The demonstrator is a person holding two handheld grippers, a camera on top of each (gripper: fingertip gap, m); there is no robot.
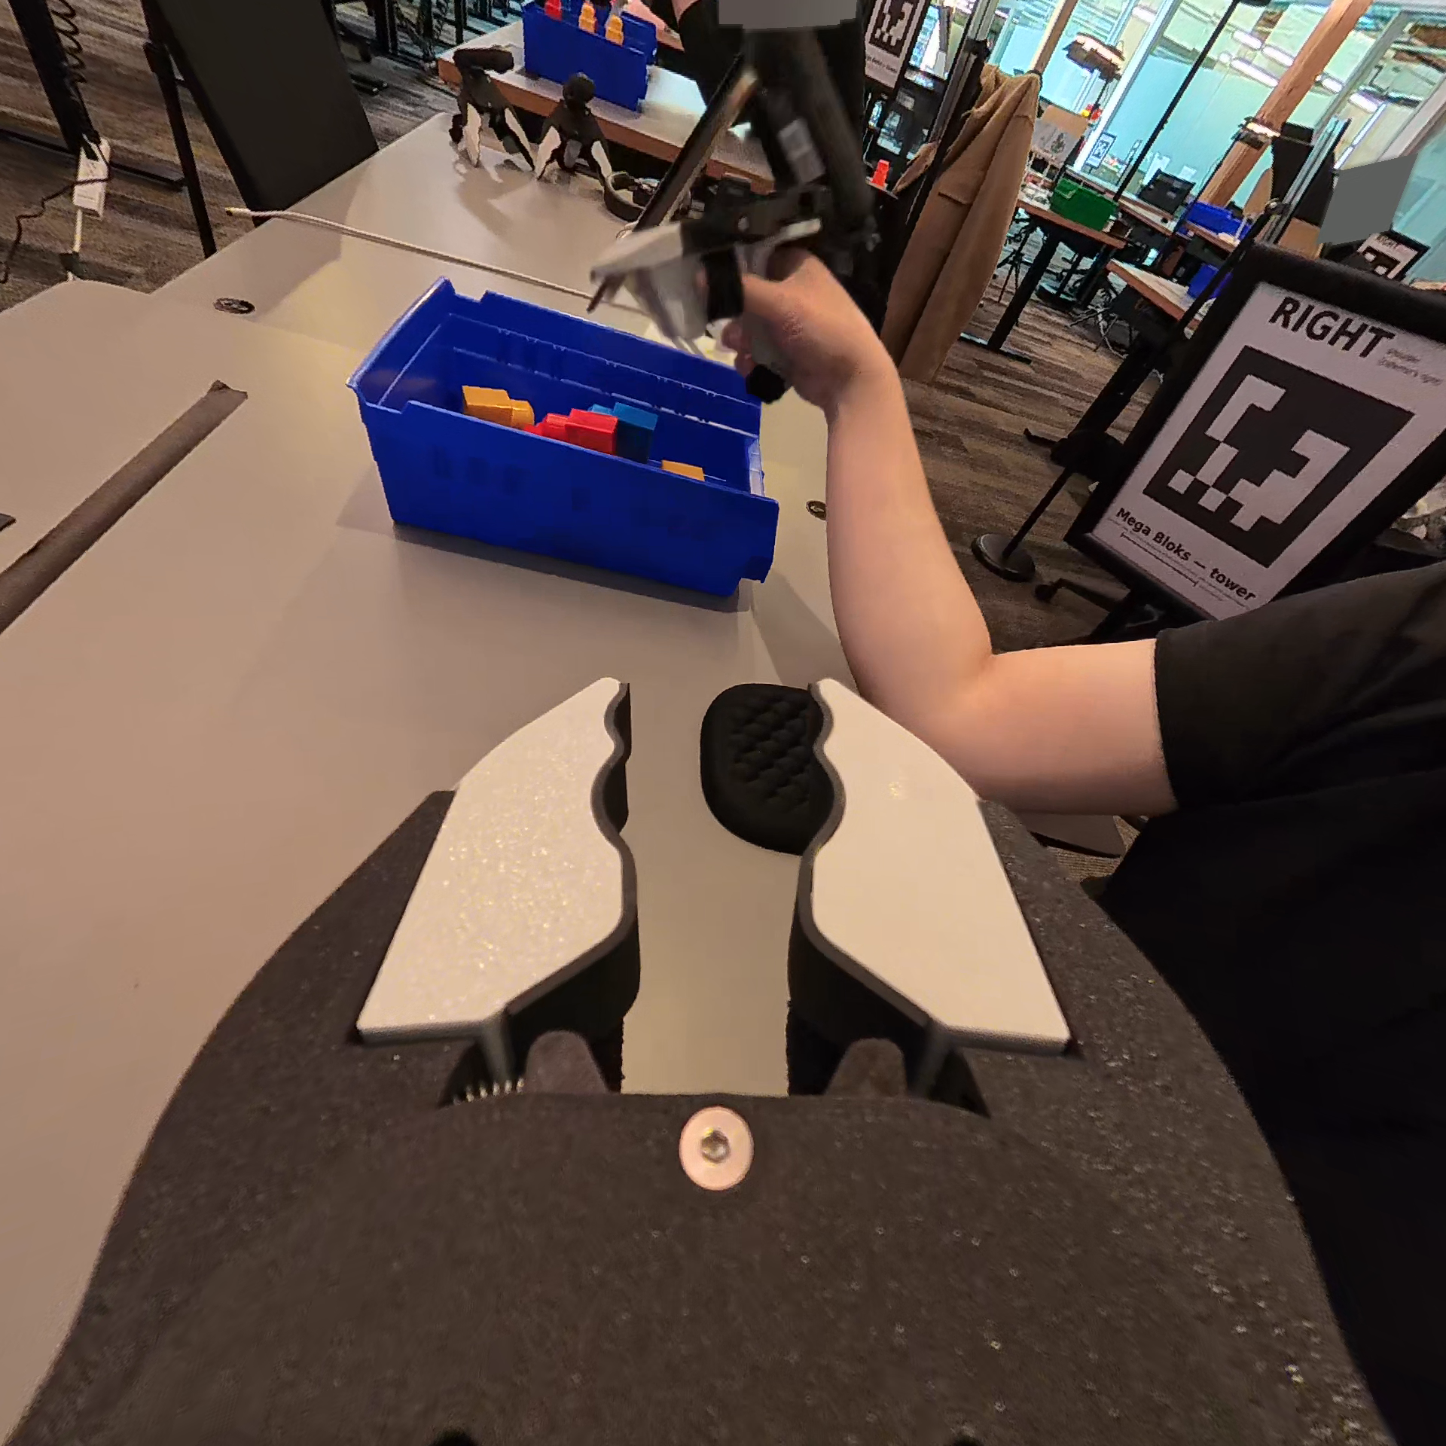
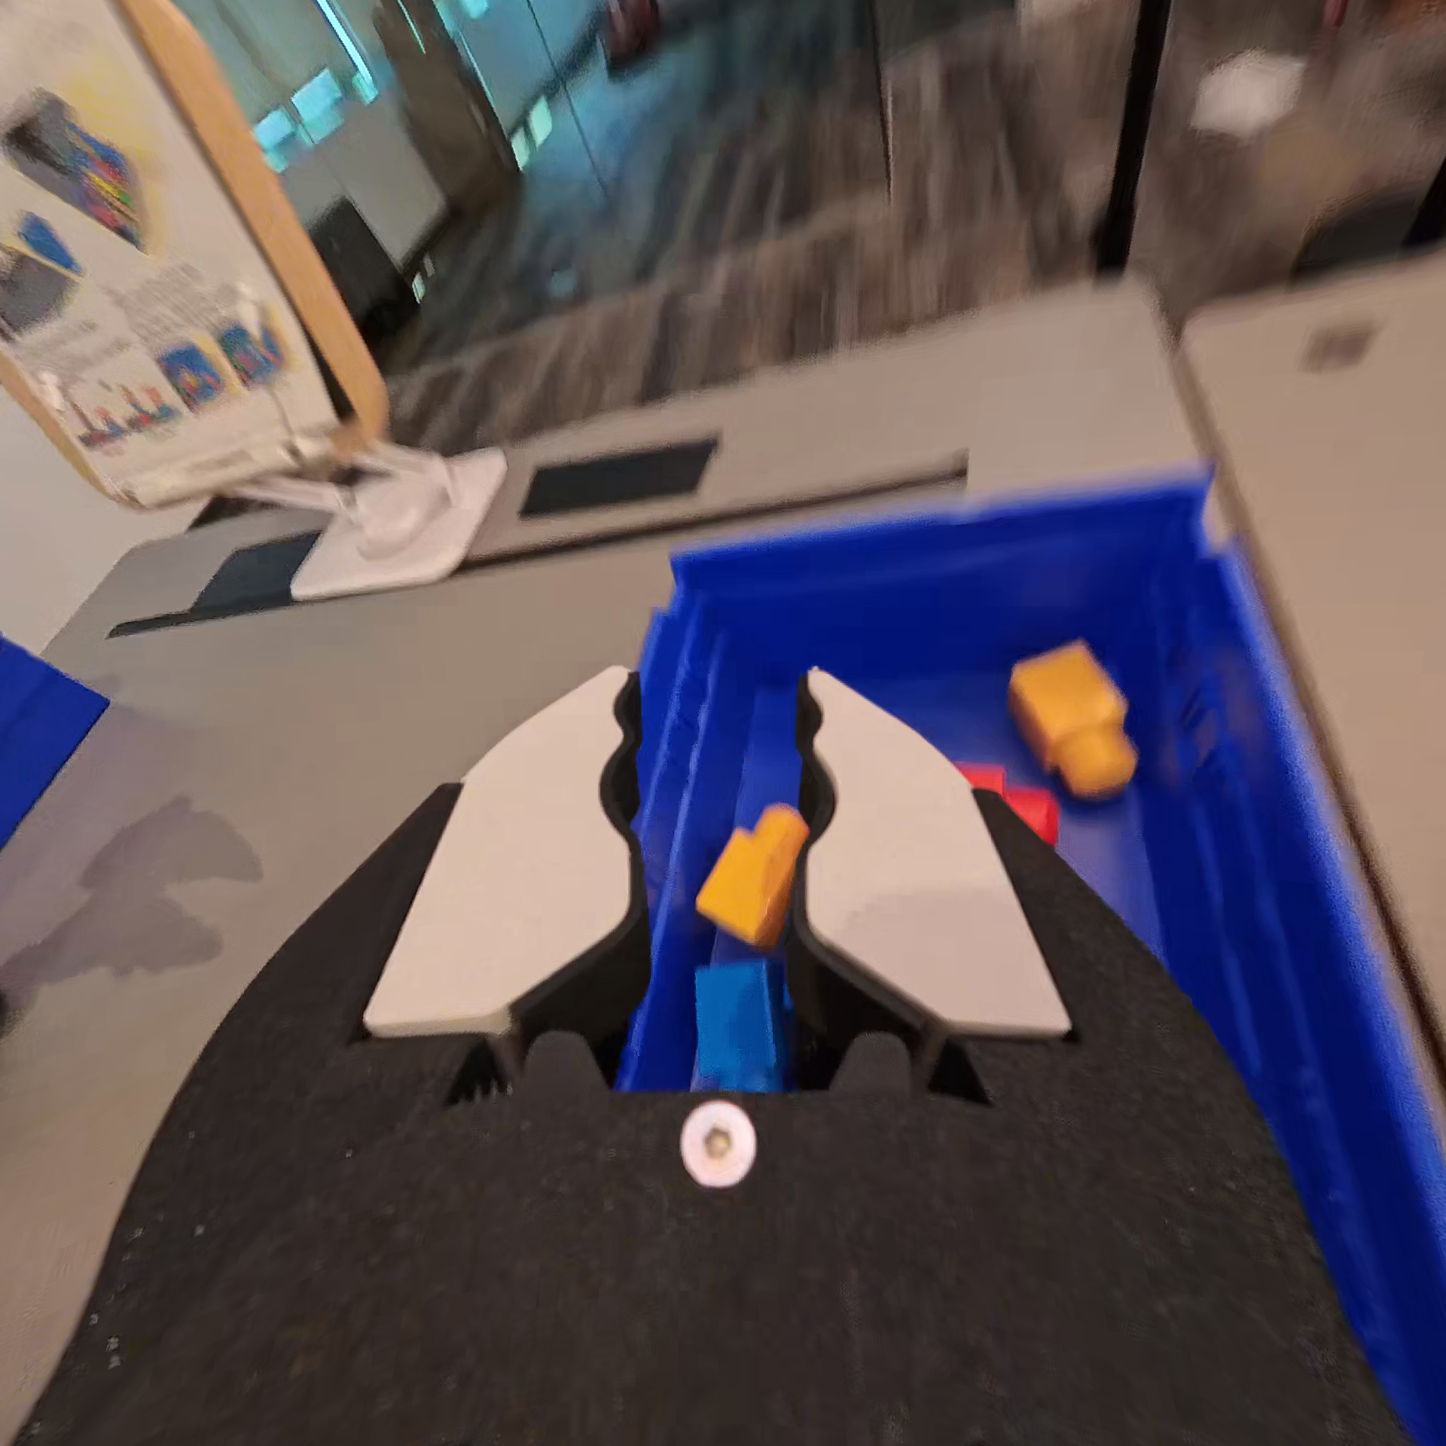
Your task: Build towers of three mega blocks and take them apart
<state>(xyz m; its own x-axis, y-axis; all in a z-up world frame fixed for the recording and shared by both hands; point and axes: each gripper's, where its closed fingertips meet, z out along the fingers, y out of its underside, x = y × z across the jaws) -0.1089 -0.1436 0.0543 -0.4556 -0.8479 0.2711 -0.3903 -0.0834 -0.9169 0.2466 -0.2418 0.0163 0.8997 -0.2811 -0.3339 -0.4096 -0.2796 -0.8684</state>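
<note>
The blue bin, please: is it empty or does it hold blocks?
Not empty: the bin holds loose orange, red and blue blocks.

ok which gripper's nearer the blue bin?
Right. The right gripper hangs open over the blue bin and its blocks; the left gripper is open, back over bare table short of it.

A grey table (image 1: 235, 704) fills the foreground, a dark slot (image 1: 117, 485) cut into it at the left, and a thin metal rod (image 1: 407, 246) lies across its far part. Further back, two idle grippers (image 1: 532, 125) sit beside another blue bin (image 1: 587, 47). On the right, a framed sign (image 1: 1267, 446) with a black-and-white marker stands on the carpet; a tan coat (image 1: 970, 211) hangs behind. In the right wrist view, blurred, an illustrated board (image 2: 149, 258) stands on a white base (image 2: 407, 516)
</note>
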